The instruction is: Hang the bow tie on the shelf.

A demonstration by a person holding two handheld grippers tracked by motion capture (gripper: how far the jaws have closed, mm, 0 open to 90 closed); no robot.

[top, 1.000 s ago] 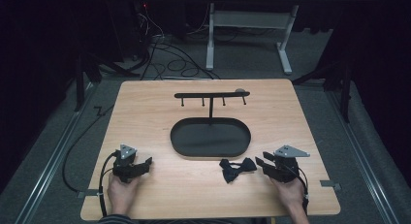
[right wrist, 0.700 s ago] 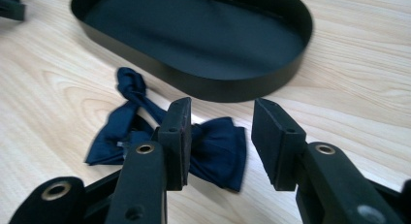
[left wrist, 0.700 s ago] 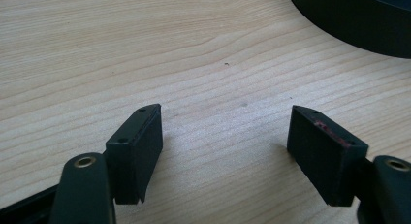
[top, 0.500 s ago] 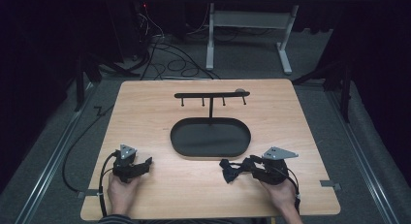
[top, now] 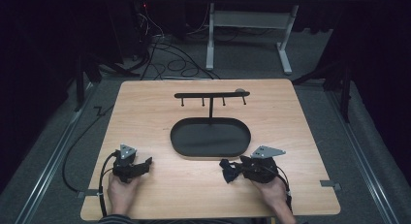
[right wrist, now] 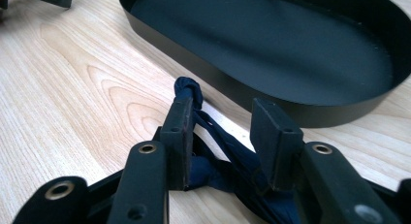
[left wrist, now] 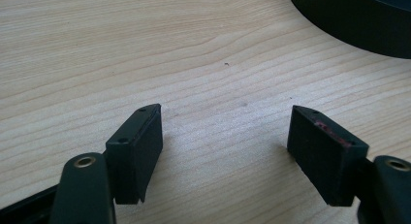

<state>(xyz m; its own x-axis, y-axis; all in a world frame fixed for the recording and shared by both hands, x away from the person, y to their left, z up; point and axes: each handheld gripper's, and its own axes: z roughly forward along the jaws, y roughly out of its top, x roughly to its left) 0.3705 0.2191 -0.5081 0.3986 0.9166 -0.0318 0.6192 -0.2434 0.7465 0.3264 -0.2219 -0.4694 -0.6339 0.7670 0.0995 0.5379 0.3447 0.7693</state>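
Observation:
A dark blue knotted piece of cloth (top: 226, 171) lies on the wooden table just in front of the black oval tray (top: 179, 146). My right gripper (top: 239, 168) has its jaws on either side of it. In the right gripper view the cloth (right wrist: 190, 92) runs between the jaws of the right gripper (right wrist: 224, 110), its knot against the left pad, with bare table still showing in the gap. The jaws have just been closing around it. My left gripper (top: 145, 163) rests open on the table at the front left, with nothing between its jaws (left wrist: 225, 122).
A thin black rack with several small hooks (top: 212, 94) rises from the back of the tray. The tray's wall (right wrist: 310, 112) stands just beyond the right jaws. The tray edge (left wrist: 349, 25) is far right of the left jaws. Cables and a desk frame lie on the floor behind.
My right gripper has slid left along the table until its jaws came around the cloth, and the jaws have narrowed. The left gripper has stayed still.

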